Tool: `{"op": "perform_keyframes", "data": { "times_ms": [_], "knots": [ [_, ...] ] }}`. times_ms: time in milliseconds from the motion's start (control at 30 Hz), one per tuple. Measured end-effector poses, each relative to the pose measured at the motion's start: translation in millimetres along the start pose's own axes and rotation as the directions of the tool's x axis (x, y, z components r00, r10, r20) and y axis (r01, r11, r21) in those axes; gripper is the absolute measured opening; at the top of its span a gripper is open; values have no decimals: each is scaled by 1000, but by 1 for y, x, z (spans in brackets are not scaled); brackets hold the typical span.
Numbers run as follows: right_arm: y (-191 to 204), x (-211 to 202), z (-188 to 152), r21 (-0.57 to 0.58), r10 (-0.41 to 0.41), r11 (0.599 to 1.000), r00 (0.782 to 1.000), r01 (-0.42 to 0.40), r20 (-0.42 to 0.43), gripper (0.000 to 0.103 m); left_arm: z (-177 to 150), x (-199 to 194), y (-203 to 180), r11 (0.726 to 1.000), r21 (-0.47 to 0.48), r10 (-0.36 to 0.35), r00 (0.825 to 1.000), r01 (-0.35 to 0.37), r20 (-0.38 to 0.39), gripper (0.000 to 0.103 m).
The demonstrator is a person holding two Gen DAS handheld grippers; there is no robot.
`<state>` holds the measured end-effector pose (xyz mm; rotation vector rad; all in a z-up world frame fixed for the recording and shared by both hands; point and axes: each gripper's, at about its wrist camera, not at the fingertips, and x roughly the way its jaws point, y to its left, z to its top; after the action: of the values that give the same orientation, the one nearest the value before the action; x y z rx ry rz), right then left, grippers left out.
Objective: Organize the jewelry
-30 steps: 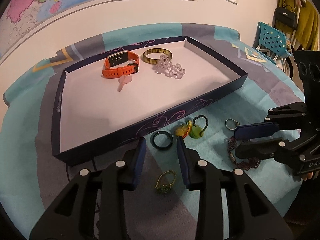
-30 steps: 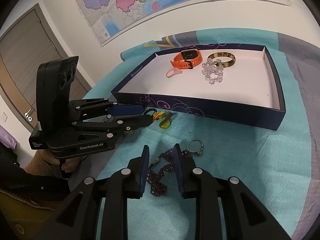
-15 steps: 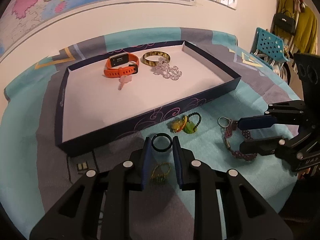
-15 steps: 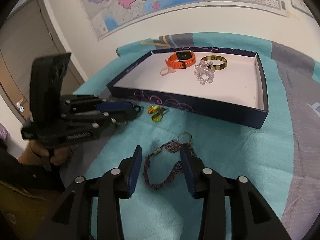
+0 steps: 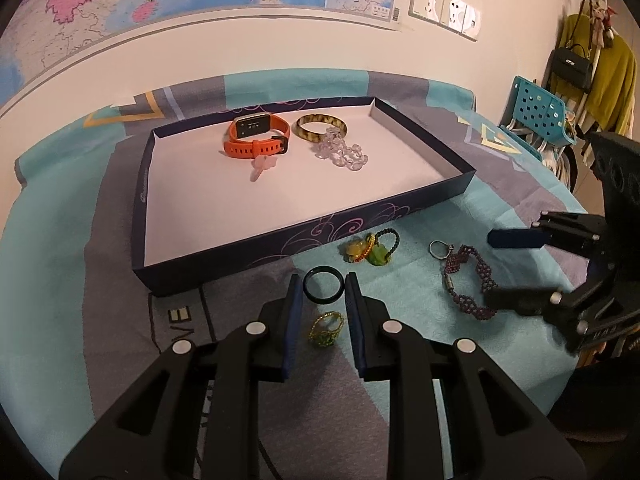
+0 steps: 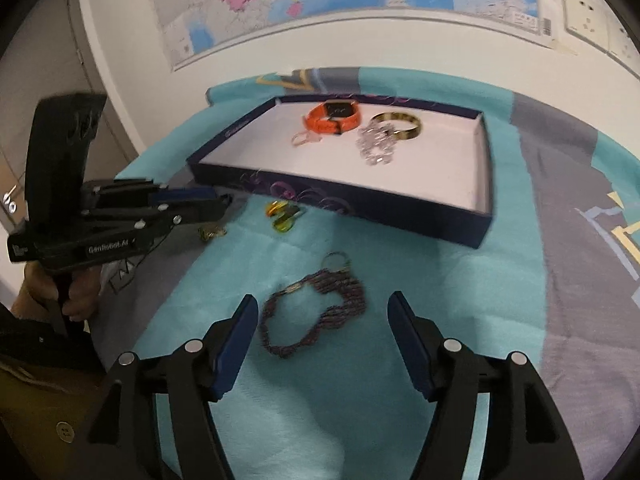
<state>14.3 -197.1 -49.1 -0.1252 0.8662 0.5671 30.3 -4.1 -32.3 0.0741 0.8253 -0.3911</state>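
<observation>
A dark blue tray [image 5: 360,226] [image 6: 360,204] holds an orange watch [image 5: 256,136], a tortoiseshell bangle [image 5: 320,128], a clear bead bracelet [image 5: 340,152] and a pink piece [image 5: 262,166]. On the cloth in front lie a dark ring [image 5: 323,290], a gold-green ring [image 5: 326,330], yellow and green charms [image 5: 368,250], a silver ring [image 5: 439,249] and a purple beaded bracelet [image 5: 468,280] [image 6: 316,320]. My left gripper [image 5: 320,292] is open, its tips either side of the dark ring. My right gripper [image 6: 322,320] is wide open over the purple bracelet.
A teal and grey cloth [image 5: 400,360] covers the table. A map hangs on the wall behind. A blue plastic basket [image 5: 536,120] and hanging clothes stand at the far right.
My right gripper has opened wide, let go of the purple bracelet and drawn back from it. My left gripper has drawn back; its tips now flank the dark ring.
</observation>
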Motion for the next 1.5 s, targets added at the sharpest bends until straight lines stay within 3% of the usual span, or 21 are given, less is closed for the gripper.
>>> {"op": "perform_keyframes", "data": {
  "times_ms": [133, 200, 267, 333, 500, 800, 1500],
  "knots": [
    [14, 12, -2, -59, -57, 997, 998, 56, -13, 60, 0, 0, 0, 1000, -3, 1, 1000, -1, -1, 22],
    [20, 13, -2, -96, -105, 990, 994, 103, -8, 48, -1, 0, 2, 1000, -9, 3, 1000, -3, 1, 22],
    [17, 12, -2, -82, -82, 993, 997, 81, -9, 23, -1, 0, 2, 1000, -12, 3, 1000, -3, 1, 22],
    [13, 9, -2, -64, -75, 995, 997, 74, -11, 11, -1, 0, 2, 1000, -12, 2, 1000, -2, 3, 22],
    [13, 3, -2, -47, -38, 998, 999, 38, -2, 10, 0, -3, 4, 1000, -17, -1, 1000, 1, 12, 22],
    [5, -25, 22, -1, 34, 999, 993, -34, 110, 10, 10, -14, 5, 1000, -18, -3, 999, 4, 46, 22],
    [-20, -19, 93, 17, 45, 999, 973, -50, 227, 10, 59, -2, 15, 1000, -6, 26, 996, -26, 91, 22]
  ]
}}
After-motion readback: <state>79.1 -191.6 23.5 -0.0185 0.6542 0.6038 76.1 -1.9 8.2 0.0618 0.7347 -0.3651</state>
